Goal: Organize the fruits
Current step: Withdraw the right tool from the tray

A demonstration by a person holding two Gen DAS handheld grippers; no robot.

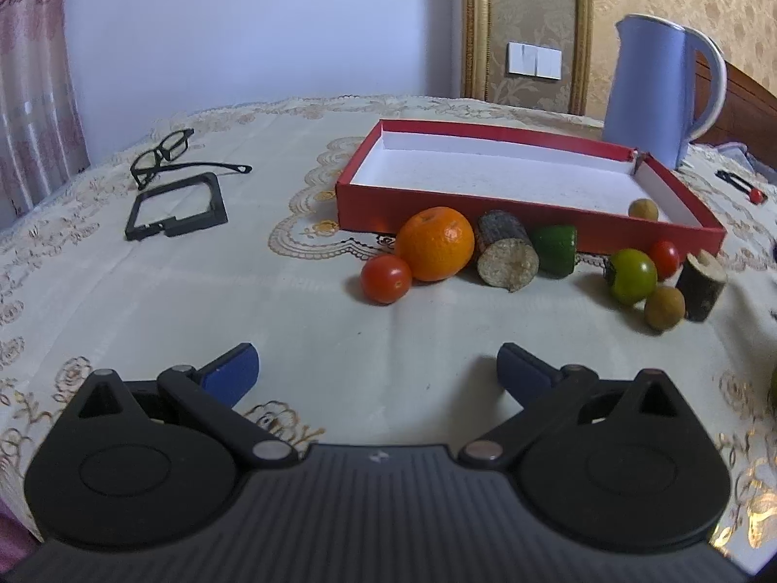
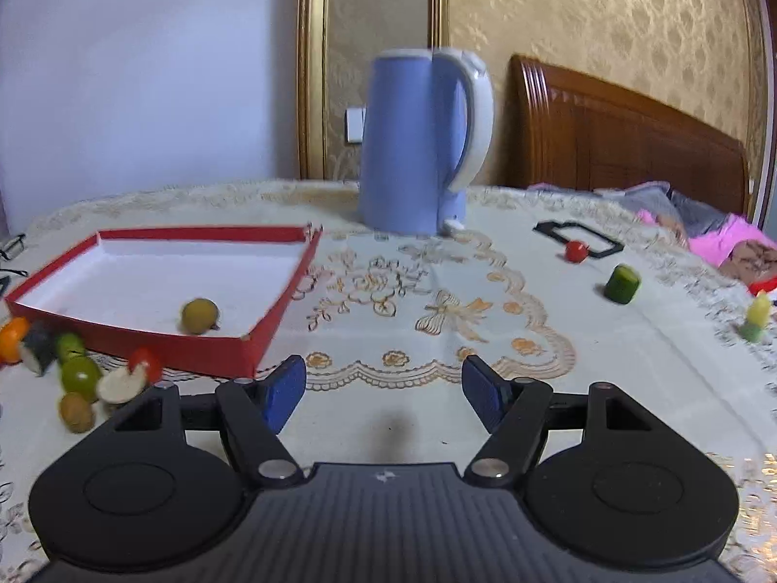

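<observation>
one small brown fruit point(image 2: 199, 316) already lies in the red box point(image 1: 417, 209), near its right corner; judged early in the sorting. left to right along the box's front wall, on the surface point(image 1: 243, 316): red tomato point(image 1: 386, 278), orange point(image 1: 434, 244), cut log piece point(image 1: 507, 255), green chunk point(image 1: 553, 248), green tomato point(image 1: 631, 276), all near or against the box, likely queued for loading. left tongs point(image 1: 376, 369) hang low, level, spread wide, holding nothing, aimed at the tomato. right tongs point(image 2: 383, 391) likewise spread and bare, facing the blue kettle point(image 2: 413, 145).
</observation>
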